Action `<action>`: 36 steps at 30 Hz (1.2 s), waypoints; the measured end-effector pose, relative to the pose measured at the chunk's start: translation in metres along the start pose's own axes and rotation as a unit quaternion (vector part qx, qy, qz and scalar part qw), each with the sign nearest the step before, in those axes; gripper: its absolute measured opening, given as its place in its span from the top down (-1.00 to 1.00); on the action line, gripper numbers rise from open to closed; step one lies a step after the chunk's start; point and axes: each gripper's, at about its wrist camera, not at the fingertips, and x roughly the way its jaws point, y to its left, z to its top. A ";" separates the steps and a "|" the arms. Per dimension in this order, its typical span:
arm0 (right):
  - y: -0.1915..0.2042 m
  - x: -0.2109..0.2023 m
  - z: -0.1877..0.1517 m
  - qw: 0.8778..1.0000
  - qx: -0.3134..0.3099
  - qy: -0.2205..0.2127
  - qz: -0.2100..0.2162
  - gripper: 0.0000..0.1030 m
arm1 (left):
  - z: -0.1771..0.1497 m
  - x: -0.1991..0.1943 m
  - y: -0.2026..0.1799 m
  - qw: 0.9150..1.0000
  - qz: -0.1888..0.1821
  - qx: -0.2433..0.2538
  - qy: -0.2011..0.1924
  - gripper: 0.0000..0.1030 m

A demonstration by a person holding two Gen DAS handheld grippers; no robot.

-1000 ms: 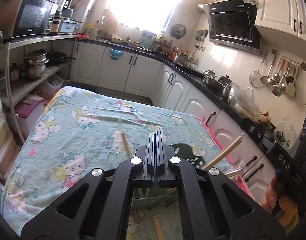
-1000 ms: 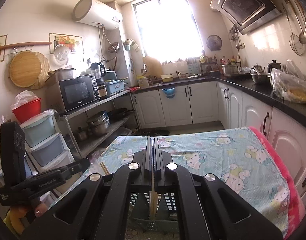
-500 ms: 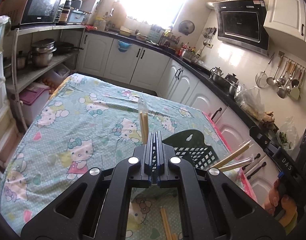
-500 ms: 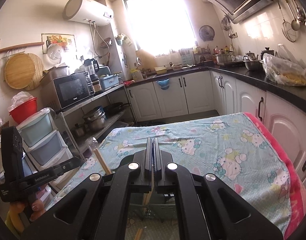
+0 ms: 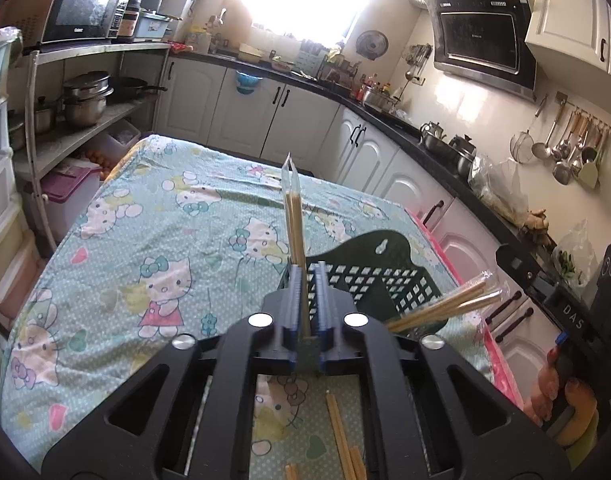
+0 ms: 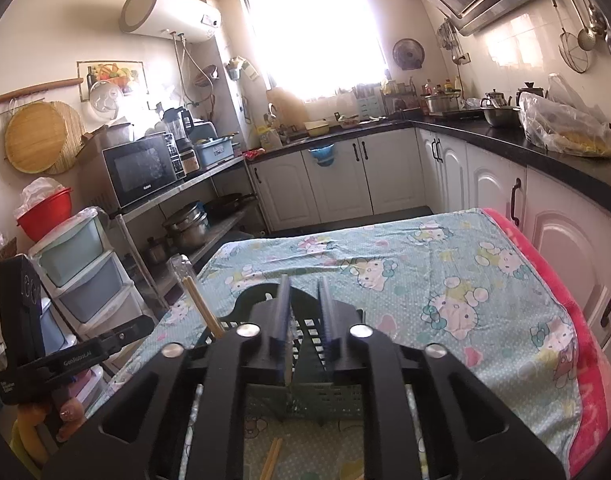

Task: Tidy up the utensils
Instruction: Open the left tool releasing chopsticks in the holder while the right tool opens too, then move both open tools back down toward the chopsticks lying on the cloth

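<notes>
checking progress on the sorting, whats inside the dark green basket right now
Two wrapped chopstick pairs stand in the dark green basket: one upright between the opening left claw pads, one leaning right. The basket's bottom is hidden by the claws.

Teal tablecloth [image 5: 153,240] printed with white cartoon cats, pink blanket edge [image 6: 593,364], dark green perforated utensil basket [image 5: 385,280], pale wooden chopsticks [image 5: 294,224], black grippers with blue pads [image 5: 293,300]

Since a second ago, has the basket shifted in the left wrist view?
Yes. The basket shows far more fully now, risen clear above the left gripper against the tablecloth; probably camera movement, not the basket's.
</notes>
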 end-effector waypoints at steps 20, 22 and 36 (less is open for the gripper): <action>-0.003 -0.012 -0.024 1.000 -0.005 0.026 -0.005 0.37 | -0.023 -0.003 -0.001 1.000 0.002 0.011 0.022 0.27; -0.003 -0.014 -0.026 1.000 -0.006 0.027 -0.006 0.36 | -0.026 -0.004 -0.002 1.000 0.001 0.012 0.022 0.22; -0.005 -0.026 -0.037 0.999 -0.008 0.033 -0.007 0.19 | -0.037 -0.012 -0.002 1.000 0.002 0.015 0.023 -0.12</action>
